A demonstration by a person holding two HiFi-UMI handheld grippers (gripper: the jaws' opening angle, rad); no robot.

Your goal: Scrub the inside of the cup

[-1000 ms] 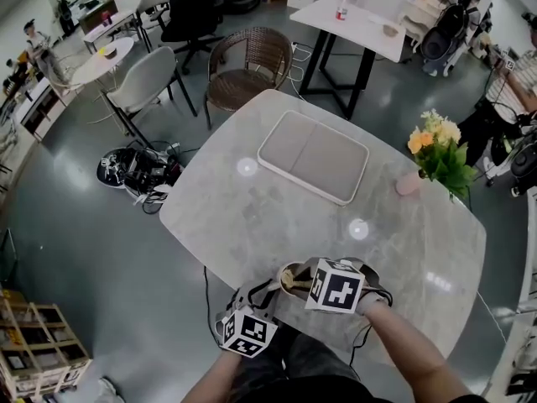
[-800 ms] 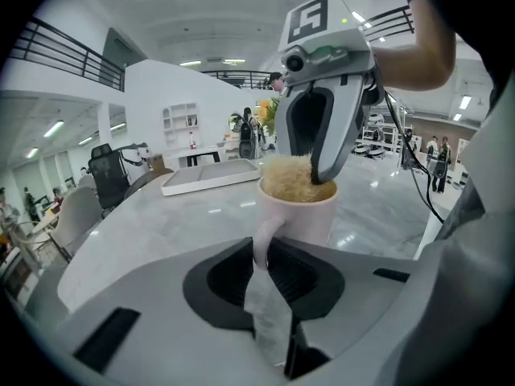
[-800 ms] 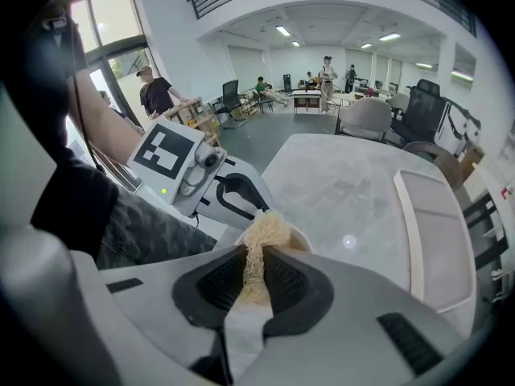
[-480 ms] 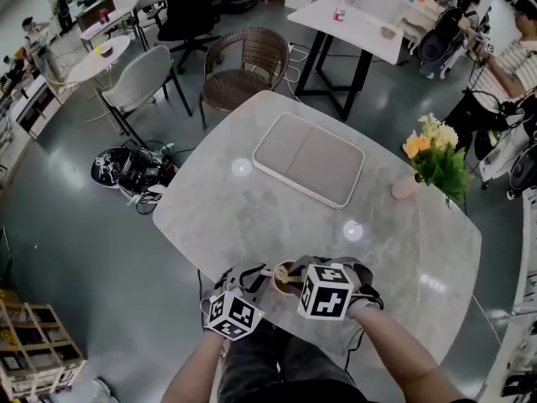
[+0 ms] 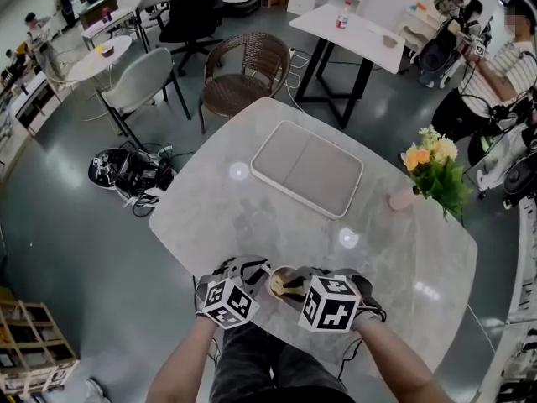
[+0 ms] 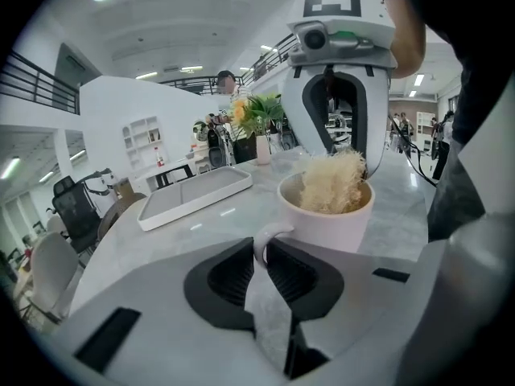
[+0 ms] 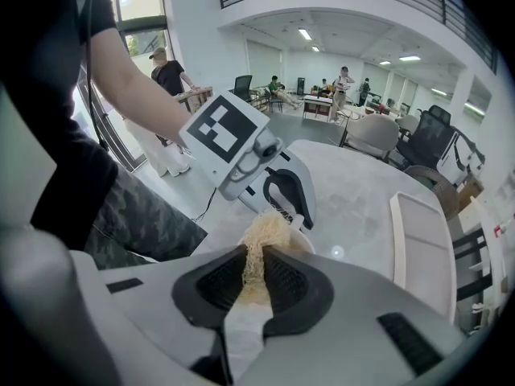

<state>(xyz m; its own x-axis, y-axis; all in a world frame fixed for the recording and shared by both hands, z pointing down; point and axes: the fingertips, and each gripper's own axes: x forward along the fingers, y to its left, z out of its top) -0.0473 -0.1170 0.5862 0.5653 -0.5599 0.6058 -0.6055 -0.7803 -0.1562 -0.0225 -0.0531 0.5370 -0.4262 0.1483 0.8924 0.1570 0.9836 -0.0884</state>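
Observation:
A pale cup (image 5: 280, 282) stands at the near edge of the marble table (image 5: 252, 217). My left gripper (image 5: 254, 273) is shut on the cup's handle (image 6: 266, 242), which sits pinched between the dark pads in the left gripper view. My right gripper (image 7: 256, 257) is shut on a straw-coloured fibrous scrubber (image 7: 262, 230) and points steeply down into the cup (image 7: 306, 240). The left gripper view shows the scrubber (image 6: 334, 185) bulging above the rim of the cup (image 6: 326, 223). The cup's bottom is hidden by the scrubber.
A flat grey tray (image 5: 307, 168) lies in the middle of the table. At the right edge stands a pink vase of flowers (image 5: 435, 168). A wicker chair (image 5: 245, 64) stands beyond the far edge. Cables (image 5: 130, 170) lie on the floor at the left. The person's legs are just below the near edge.
My left gripper has swung leftward and rolled while keeping hold of the handle. The cup shifted slightly left with it. My right gripper stayed in the cup with the scrubber.

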